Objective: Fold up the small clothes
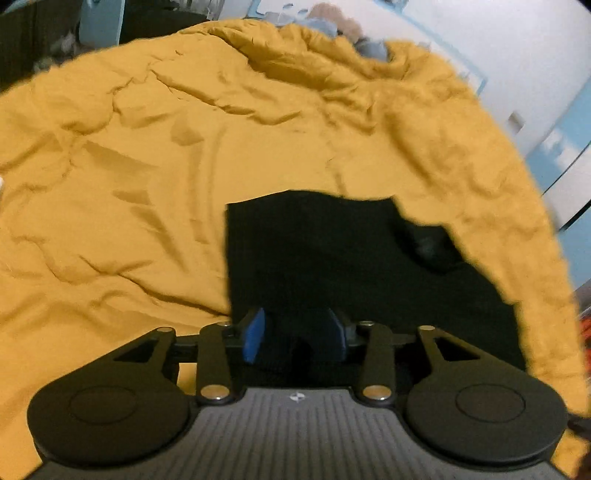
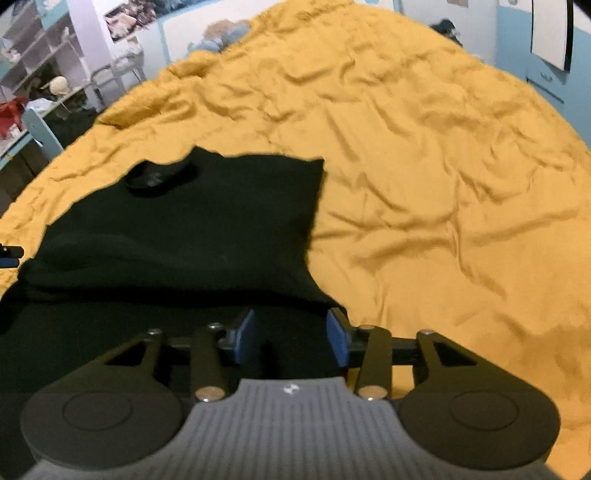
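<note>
step: both grippers are working the near hem of the black garment (image 2: 184, 229) on the yellow bedspread (image 2: 443, 184)
left gripper (image 1: 295, 336): jaws apart around cloth
right gripper (image 2: 291, 334): jaws apart around cloth
next: likely needing a pinch before folding

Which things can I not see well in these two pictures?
- Left wrist view: whether the left gripper pinches the black garment; black cloth between the blue fingers hides any contact.
- Right wrist view: the same for the right gripper.
- Right wrist view: the garment's near edge, hidden by the gripper body.
- Left wrist view: the blue and brown items behind the yellow bedspread are blurred.
</note>
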`<act>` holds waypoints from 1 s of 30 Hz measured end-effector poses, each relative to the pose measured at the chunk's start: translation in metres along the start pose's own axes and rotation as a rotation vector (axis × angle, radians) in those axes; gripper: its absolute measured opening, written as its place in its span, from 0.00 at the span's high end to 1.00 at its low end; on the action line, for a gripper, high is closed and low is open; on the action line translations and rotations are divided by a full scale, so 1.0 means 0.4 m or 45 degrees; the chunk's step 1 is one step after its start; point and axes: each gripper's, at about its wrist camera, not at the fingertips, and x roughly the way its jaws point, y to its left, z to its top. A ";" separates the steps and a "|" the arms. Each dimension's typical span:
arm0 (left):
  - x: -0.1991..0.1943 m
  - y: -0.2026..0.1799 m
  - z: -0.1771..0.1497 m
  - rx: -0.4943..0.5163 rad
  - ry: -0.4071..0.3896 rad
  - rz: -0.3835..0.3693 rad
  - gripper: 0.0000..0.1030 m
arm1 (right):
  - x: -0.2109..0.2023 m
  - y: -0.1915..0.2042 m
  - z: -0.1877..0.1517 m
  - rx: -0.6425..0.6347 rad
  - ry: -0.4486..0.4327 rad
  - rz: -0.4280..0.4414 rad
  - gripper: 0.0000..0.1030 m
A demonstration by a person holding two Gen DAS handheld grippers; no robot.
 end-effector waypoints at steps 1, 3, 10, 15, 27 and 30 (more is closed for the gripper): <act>-0.001 0.005 -0.001 -0.028 0.000 -0.032 0.56 | 0.002 0.002 0.006 0.002 -0.006 0.000 0.60; 0.000 0.015 -0.003 -0.074 -0.008 -0.066 0.56 | 0.012 0.007 0.015 0.013 -0.010 -0.006 0.60; 0.062 0.044 -0.005 -0.172 0.003 -0.102 0.56 | 0.051 0.036 0.034 0.045 -0.003 0.025 0.60; 0.087 0.056 -0.001 -0.190 0.040 -0.078 0.58 | 0.074 0.039 0.036 0.026 0.020 0.015 0.60; 0.009 -0.018 0.037 -0.085 -0.097 -0.328 0.98 | 0.134 0.017 0.050 0.043 0.039 -0.021 0.60; -0.055 -0.005 0.057 -0.028 -0.177 -0.421 0.98 | 0.149 0.014 0.046 0.047 0.060 -0.022 0.60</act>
